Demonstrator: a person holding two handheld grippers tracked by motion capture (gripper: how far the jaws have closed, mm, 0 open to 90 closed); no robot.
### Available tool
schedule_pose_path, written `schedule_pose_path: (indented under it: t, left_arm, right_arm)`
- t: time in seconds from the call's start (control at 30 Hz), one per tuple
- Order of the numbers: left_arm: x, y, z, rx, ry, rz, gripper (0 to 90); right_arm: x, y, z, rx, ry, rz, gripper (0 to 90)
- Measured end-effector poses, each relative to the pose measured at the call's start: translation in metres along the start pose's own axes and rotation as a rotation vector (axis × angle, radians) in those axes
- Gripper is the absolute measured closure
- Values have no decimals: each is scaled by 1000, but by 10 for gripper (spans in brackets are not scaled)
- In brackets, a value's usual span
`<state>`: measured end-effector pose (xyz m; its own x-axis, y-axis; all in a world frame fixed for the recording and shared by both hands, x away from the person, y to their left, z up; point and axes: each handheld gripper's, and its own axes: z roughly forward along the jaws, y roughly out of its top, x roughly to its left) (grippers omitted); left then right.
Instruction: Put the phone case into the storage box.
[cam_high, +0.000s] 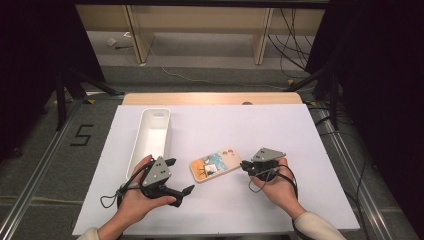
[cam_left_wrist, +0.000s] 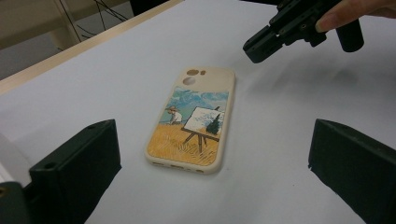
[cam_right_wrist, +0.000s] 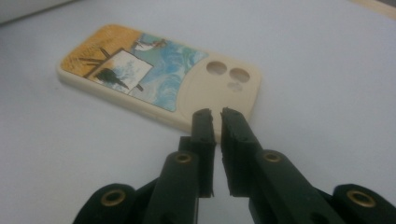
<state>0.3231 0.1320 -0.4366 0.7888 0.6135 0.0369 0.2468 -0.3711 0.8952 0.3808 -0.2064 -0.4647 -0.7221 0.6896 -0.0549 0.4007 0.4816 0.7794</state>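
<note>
White bin (cam_high: 150, 136), nothing visible inside

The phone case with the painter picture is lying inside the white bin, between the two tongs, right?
Not quite. The phone case lies flat on the white table sheet, beside the white bin, not inside it. It is between the two tongs, as the high view shows.
</note>
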Motion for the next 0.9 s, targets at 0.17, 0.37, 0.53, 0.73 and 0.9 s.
schedule_pose_path:
  t: [0.17,0.37,0.53,0.73,0.9]
  left_arm:
    - [0,0,0,0,1,0,12]
    - [1,0,0,1,4,-1,8]
    - [0,0,0,1,4,-1,6]
    - [1,-1,1,7,2,-1,4]
    - [1,-1,2,11,6,0,0]
  right_arm:
    - [2,2,-13,-62,29,-13,736]
    - [4,-3,-30,-102,71,-16,641]
    - [4,-9,-47,-138,85,-7,542]
    - [1,-19,-61,-163,78,12,433]
    - [-2,-24,-71,-197,57,29,328]
